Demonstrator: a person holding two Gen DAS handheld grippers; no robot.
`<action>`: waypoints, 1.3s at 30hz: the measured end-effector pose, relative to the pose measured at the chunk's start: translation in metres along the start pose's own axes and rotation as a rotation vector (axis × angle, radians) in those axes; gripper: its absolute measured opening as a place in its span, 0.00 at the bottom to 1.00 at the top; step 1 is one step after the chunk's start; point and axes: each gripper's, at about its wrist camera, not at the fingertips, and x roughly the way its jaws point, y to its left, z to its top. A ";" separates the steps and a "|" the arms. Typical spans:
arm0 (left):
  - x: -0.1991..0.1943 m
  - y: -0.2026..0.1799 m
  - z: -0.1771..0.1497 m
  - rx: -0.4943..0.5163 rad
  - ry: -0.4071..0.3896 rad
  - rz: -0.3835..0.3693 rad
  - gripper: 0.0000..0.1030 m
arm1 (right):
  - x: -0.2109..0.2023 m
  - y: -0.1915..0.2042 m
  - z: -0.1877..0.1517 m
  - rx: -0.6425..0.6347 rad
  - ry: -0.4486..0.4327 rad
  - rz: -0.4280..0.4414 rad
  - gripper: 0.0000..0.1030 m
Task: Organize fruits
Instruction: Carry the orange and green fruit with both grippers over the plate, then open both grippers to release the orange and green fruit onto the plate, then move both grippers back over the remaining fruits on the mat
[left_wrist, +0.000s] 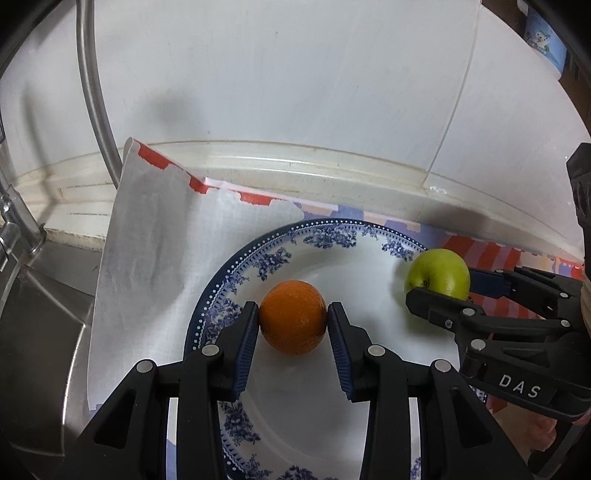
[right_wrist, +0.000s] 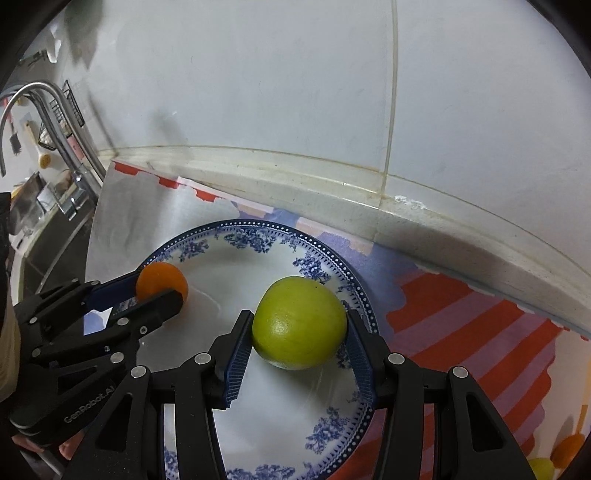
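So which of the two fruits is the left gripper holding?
The orange, pinched by the left gripper mid-plate; the green apple sits in the right gripper.

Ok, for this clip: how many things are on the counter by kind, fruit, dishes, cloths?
Fruit: 2, the orange and the green apple, both over the plate
Dishes: 1, the blue-and-white plate
Cloths: 1, the patterned cloth under the plate
Total: 4
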 end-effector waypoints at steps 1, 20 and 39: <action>0.000 0.000 0.000 0.002 0.000 0.001 0.37 | 0.001 0.000 0.000 -0.001 0.002 0.001 0.49; -0.034 -0.004 0.000 0.003 -0.060 0.074 0.52 | -0.011 0.002 -0.006 -0.014 -0.031 0.005 0.53; -0.174 -0.049 -0.048 0.007 -0.302 0.172 0.93 | -0.153 0.006 -0.063 -0.034 -0.309 -0.136 0.68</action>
